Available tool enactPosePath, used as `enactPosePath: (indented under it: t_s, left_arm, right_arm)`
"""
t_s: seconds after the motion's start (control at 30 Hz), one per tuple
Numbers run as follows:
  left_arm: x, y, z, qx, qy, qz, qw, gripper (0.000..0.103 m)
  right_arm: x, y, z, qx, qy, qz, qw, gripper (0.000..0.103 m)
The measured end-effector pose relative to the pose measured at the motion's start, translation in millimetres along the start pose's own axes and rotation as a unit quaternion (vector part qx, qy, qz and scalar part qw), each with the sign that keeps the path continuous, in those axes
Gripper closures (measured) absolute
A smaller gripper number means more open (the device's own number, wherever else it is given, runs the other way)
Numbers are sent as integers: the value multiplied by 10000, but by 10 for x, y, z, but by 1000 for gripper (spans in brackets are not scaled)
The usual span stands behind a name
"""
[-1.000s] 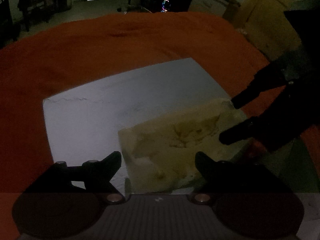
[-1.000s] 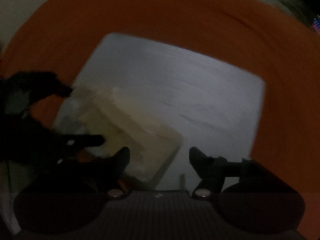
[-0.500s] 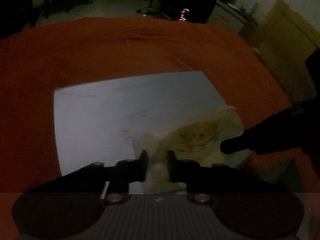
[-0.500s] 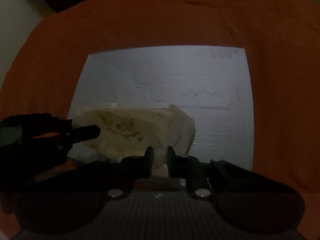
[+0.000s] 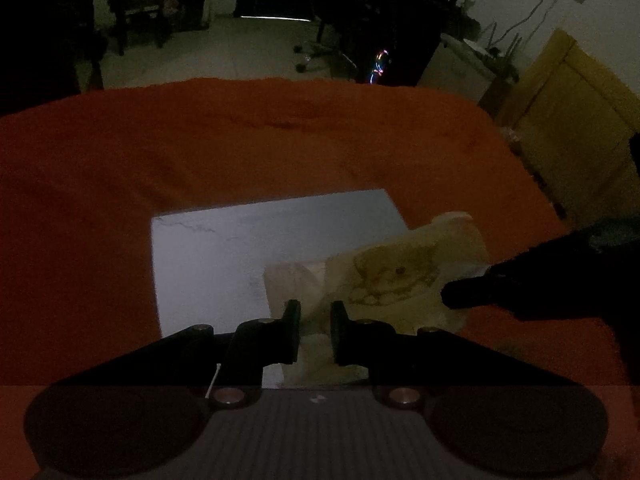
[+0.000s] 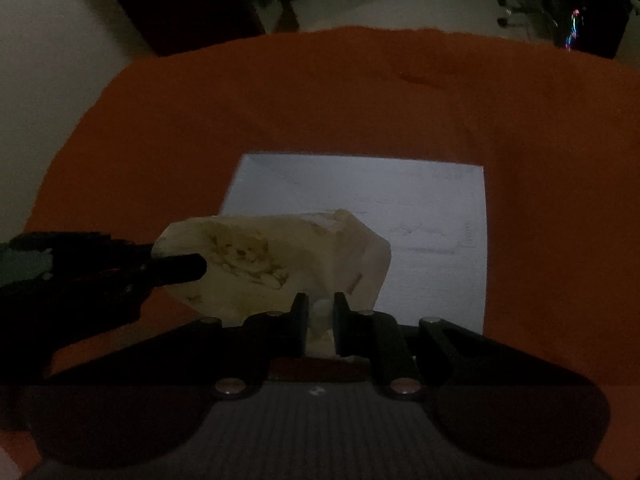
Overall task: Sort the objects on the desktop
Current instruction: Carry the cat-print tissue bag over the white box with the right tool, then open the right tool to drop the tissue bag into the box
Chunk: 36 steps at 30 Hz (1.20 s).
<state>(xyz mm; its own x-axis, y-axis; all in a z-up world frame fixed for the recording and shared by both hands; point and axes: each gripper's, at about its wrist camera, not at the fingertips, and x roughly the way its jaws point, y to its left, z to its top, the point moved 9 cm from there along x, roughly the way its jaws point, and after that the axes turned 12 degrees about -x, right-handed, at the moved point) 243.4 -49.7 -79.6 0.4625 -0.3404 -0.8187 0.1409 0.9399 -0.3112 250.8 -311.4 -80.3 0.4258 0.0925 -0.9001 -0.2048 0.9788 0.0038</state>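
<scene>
Holding a pale cloth (image 5: 404, 276) at two edges: left gripper (image 5: 315, 314) pinching its near edge, right gripper (image 6: 321, 306) pinching the opposite edge. Hanging slack between both, clear of the white sheet (image 5: 248, 248) on the orange cover (image 5: 200, 140). Running with its long axis from one gripper to the other, neither hand nearer.

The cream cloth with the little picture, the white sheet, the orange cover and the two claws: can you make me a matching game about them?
Things:
1. cream cloth
2. white sheet
3. orange cover
4. left claw

States:
A. spread over the whole table
B. lying flat on the cover
C. shut on a cloth edge
D. pinched by both claws

Pairs: 1-D, 2-B, 3-A, 4-C. The right claw grips the cloth too.
</scene>
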Motion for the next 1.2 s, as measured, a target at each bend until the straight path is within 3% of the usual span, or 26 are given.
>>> enactPosePath:
  t_s: [0.2,0.3,0.5,0.73,1.03,1.2]
  left_arm:
    - [-566,-283,-294,-29,5,369,9993,91]
    - [-768,-410,-468,94,23,488,9988,91]
    - [-820,-388,-851,-294,97,380,9988,91]
    - [-527,-153,-1298,-705,457,541,9950,91]
    - [-51,17,-1765,-643,882,937,9896,91]
    - [65,38,-1896,-584,1015,983,9882,91]
  right_arm:
    - [-638,296,-231,-176,-210,56,9996,89]
    - [-753,406,-359,-206,-220,70,9995,89]
    - [-827,558,-715,-217,-190,139,9995,89]
    - [-446,723,-1173,-323,238,-12,9992,89]
    - [280,736,-1635,-152,905,-155,9957,89]
    - [459,857,-1979,-149,1224,-130,9923,89]
